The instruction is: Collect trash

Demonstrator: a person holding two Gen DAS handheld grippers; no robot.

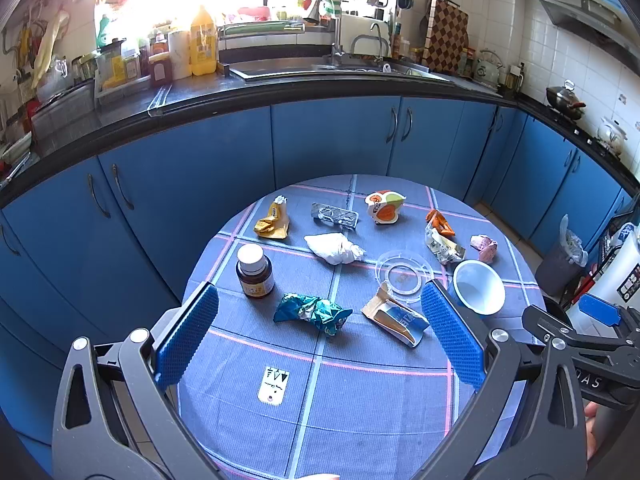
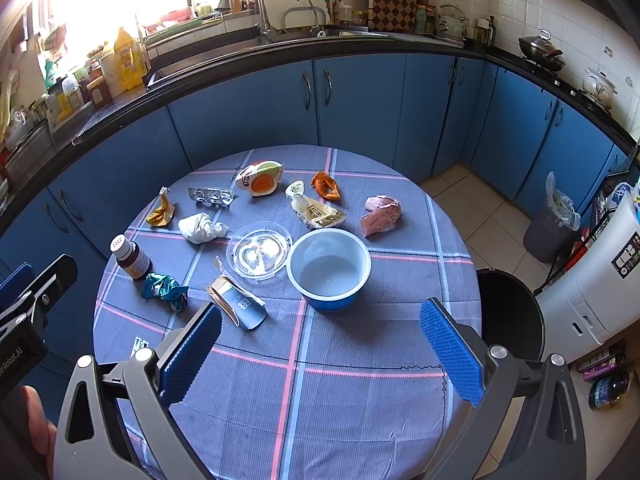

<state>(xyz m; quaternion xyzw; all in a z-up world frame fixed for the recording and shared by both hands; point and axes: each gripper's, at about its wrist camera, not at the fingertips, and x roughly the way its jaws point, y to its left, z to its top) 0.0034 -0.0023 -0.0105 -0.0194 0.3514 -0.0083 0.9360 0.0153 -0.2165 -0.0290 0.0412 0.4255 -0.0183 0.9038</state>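
Both tools, left (image 1: 320, 320) and right (image 2: 320, 338), hung empty with fingers apart above the counter (image 2: 360, 400) where wrappers and a blue cup (image 2: 329, 268) lay scattered; a careless sweep could knock the brown bottle (image 1: 255, 272) over.

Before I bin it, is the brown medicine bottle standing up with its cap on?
Yes. The brown medicine bottle stands upright on the tablecloth, white cap in place.

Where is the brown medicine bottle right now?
The brown bottle stands upright near the table's left edge in both views, just behind the crumpled teal wrapper and left of the white crumpled tissue.
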